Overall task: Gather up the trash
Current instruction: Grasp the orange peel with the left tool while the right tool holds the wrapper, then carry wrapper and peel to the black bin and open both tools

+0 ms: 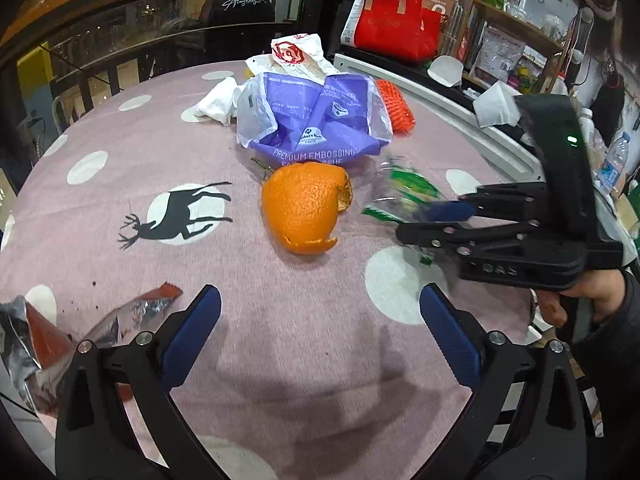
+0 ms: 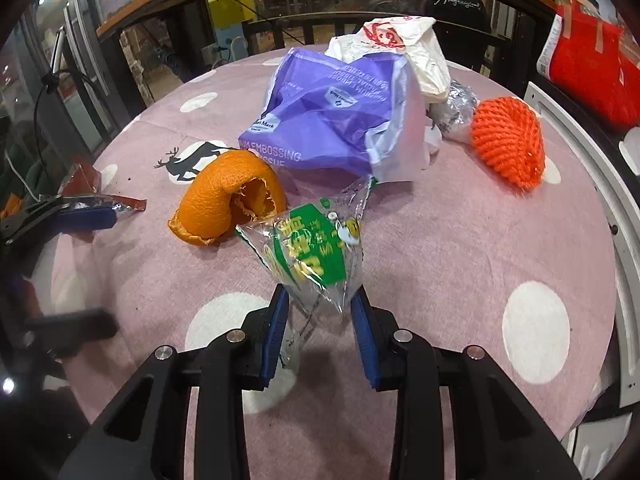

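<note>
An orange peel lies mid-table, also in the right wrist view. My right gripper is shut on a clear wrapper with green print and holds it above the cloth; from the left wrist view the gripper is right of the peel, the wrapper blurred. My left gripper is open and empty, short of the peel. A torn foil wrapper lies at its left. A purple tissue pack, a white bag, an orange foam net and crumpled foil lie farther back.
The round table has a pink cloth with white dots and a deer print. A white rail runs along the right edge. A red bag and cluttered shelves stand behind. A railing is at the far side.
</note>
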`<state>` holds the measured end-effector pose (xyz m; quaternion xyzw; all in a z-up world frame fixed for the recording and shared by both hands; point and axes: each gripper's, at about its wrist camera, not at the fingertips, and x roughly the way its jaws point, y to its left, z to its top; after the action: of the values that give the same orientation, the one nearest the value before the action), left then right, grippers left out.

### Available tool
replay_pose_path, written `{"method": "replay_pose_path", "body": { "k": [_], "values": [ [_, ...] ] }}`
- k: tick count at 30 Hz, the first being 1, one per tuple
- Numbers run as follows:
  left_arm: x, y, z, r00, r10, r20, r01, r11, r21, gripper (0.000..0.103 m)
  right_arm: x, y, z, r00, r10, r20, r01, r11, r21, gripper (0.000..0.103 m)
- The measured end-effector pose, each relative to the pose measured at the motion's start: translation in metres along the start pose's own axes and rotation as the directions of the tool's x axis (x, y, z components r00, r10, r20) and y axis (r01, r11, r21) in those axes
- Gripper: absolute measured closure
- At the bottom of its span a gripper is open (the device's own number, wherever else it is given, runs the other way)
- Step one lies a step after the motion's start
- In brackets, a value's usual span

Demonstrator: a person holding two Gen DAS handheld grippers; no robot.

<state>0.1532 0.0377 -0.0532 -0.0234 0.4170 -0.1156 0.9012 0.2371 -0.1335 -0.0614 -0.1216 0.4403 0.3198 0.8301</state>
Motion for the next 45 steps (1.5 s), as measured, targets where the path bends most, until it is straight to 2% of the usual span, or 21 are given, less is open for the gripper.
{"method": "replay_pose_path", "body": {
  "k": [4, 11, 16, 18, 19, 20, 21, 22, 23, 24, 27, 29, 33, 38, 41, 43, 45],
  "values": [
    [0.013, 0.001, 0.012, 0.999, 0.034, -0.019, -0.034, 0.999, 0.0, 0.01, -0.007, -0.001, -0.012, 1.0, 0.0, 0.015, -0.001, 1.0, 0.027, 0.077],
    [0.052, 0.012, 0.039, 0.992, 0.079, -0.096, -0.084, 0.995, -0.047, 0.022, -0.033, -0.011, -0.034, 0.996, -0.036, 0.077, 0.029, 0.996, 0.089, 0.084],
    [0.065, 0.01, 0.046, 0.992, 0.087, -0.09, -0.091, 0.995, -0.047, 0.026, -0.047, -0.011, -0.046, 0.992, -0.067, 0.105, 0.057, 0.994, 0.093, 0.084],
    [0.069, 0.009, 0.047, 0.99, 0.109, -0.089, -0.114, 0.993, -0.043, 0.045, -0.047, -0.014, -0.05, 0.992, -0.077, 0.098, 0.068, 0.994, 0.09, 0.084],
    [0.071, 0.01, 0.047, 0.99, 0.109, -0.094, -0.114, 0.992, -0.047, 0.049, -0.046, -0.015, -0.051, 0.991, -0.087, 0.1, 0.077, 0.992, 0.099, 0.083],
    [0.07, 0.01, 0.048, 0.99, 0.118, -0.082, -0.123, 0.991, -0.049, 0.058, -0.046, -0.017, -0.052, 0.989, -0.097, 0.109, 0.085, 0.99, 0.111, 0.08],
    [0.07, 0.01, 0.048, 0.989, 0.125, -0.082, -0.13, 0.99, -0.05, 0.064, -0.047, -0.018, -0.051, 0.989, -0.099, 0.114, 0.085, 0.989, 0.119, 0.061],
    [0.071, 0.009, 0.048, 0.988, 0.127, -0.084, -0.132, 0.99, -0.053, 0.066, -0.048, -0.021, -0.05, 0.986, -0.107, 0.127, 0.09, 0.987, 0.132, 0.03],
    [0.07, 0.011, 0.047, 0.989, 0.128, -0.077, -0.133, 0.99, -0.056, 0.07, -0.051, -0.024, -0.047, 0.98, -0.132, 0.152, 0.109, 0.982, 0.153, 0.017],
    [0.069, 0.011, 0.045, 0.989, 0.126, -0.074, -0.131, 0.99, -0.06, 0.073, -0.054, -0.026, -0.045, 0.973, -0.147, 0.177, 0.117, 0.979, 0.167, 0.01],
    [0.064, 0.014, 0.04, 0.991, 0.118, -0.065, -0.123, 0.989, -0.08, 0.075, -0.053, -0.029, -0.028, 0.971, -0.142, 0.192, 0.106, 0.977, 0.187, 0.011],
    [0.061, 0.013, 0.036, 0.992, 0.115, -0.057, -0.12, 0.989, -0.091, 0.075, -0.038, -0.034, -0.012, 0.976, -0.165, 0.139, 0.131, 0.965, 0.226, 0.011],
    [0.048, 0.01, 0.028, 0.991, 0.135, -0.02, -0.136, 0.985, -0.102, 0.076, -0.008, -0.039, 0.008, 0.992, -0.108, 0.062, 0.084, 0.948, 0.308, 0.011],
    [0.034, 0.01, 0.022, 0.992, 0.128, -0.004, -0.127, 0.986, -0.108, 0.077, 0.018, -0.035, 0.024, 0.987, -0.159, 0.01, 0.146, 0.93, 0.337, 0.013],
    [0.029, 0.01, 0.02, 0.995, 0.098, -0.005, -0.097, 0.988, -0.12, 0.077, 0.025, -0.032, 0.025, 0.98, -0.199, -0.016, 0.194, 0.928, 0.318, 0.026],
    [0.025, 0.01, 0.019, 0.997, 0.078, -0.002, -0.078, 0.988, -0.137, 0.077, 0.022, -0.029, 0.023, 0.975, -0.223, -0.021, 0.219, 0.93, 0.294, 0.046],
    [0.019, 0.008, 0.016, 0.997, 0.075, 0.012, -0.073, 0.988, -0.136, 0.077, 0.016, -0.031, 0.017, 0.977, -0.213, -0.015, 0.207, 0.932, 0.296, 0.049]
  ]
}}
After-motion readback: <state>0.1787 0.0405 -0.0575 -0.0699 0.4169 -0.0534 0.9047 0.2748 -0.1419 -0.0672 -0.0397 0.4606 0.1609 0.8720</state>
